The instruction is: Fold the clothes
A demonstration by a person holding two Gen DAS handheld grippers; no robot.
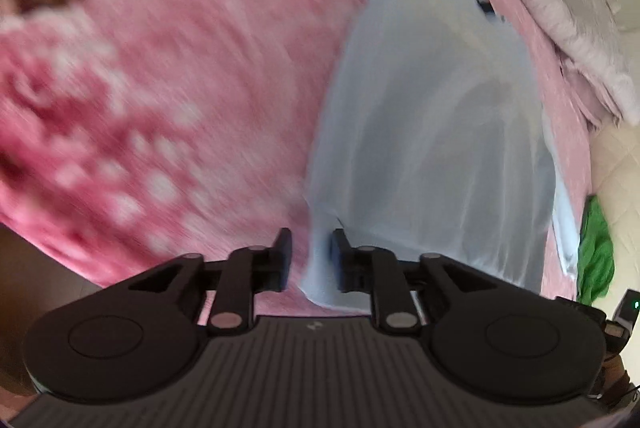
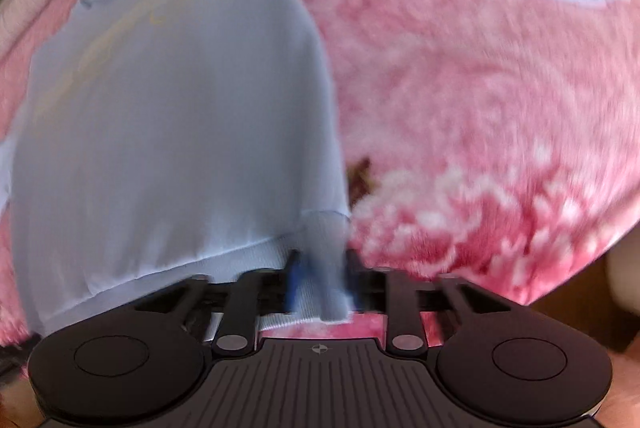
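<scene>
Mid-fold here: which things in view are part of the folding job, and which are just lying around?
In the job:
white shirt
left gripper, fabric between its fingers
right gripper, with the hem bunched between its fingers

Lying about:
pink blanket underneath
green cloth
grey bedding

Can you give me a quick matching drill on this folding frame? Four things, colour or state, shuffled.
Things:
1. garment
2. blanket
3. crumpled cloth
4. right gripper

Descriptions:
A. green, lying beyond the bed's edge
B. pink with white blotches, spread under everything
C. pale blue-white, partly folded over on the bed
D. has a bunched corner of fabric between its fingers

Pairs: 1-C, 2-B, 3-A, 4-D
</scene>
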